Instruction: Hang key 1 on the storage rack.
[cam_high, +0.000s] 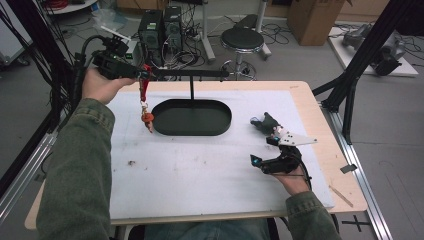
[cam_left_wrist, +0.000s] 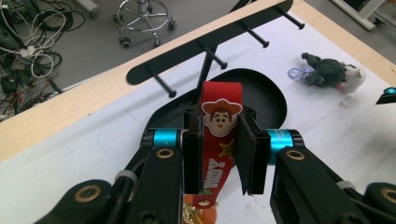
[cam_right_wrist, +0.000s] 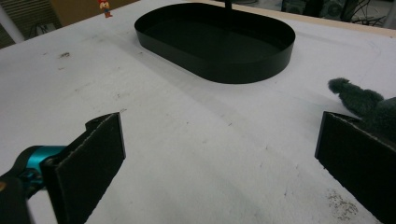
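Note:
My left gripper (cam_high: 141, 75) is raised over the table's far left, shut on a red keychain strap (cam_high: 144, 86). An orange figure (cam_high: 147, 118) dangles from the strap near the tray's left end. In the left gripper view the jaws (cam_left_wrist: 219, 158) pinch the strap (cam_left_wrist: 218, 154) below its cowboy-face charm. A black rack bar with pegs (cam_left_wrist: 210, 39) stands just ahead of it, on a post rising from the black oval tray (cam_high: 220, 130). My right gripper (cam_high: 256, 140) rests open on the mat. A grey plush toy (cam_right_wrist: 369, 105) lies beside its right pad (cam_right_wrist: 359, 158).
A white mat (cam_high: 200, 170) covers the wooden table. On the floor behind it are a round stool (cam_high: 242, 40), computer towers (cam_high: 160, 27) with cables, and a cardboard box (cam_high: 312, 17). Black frame struts (cam_high: 350, 85) stand by the right edge.

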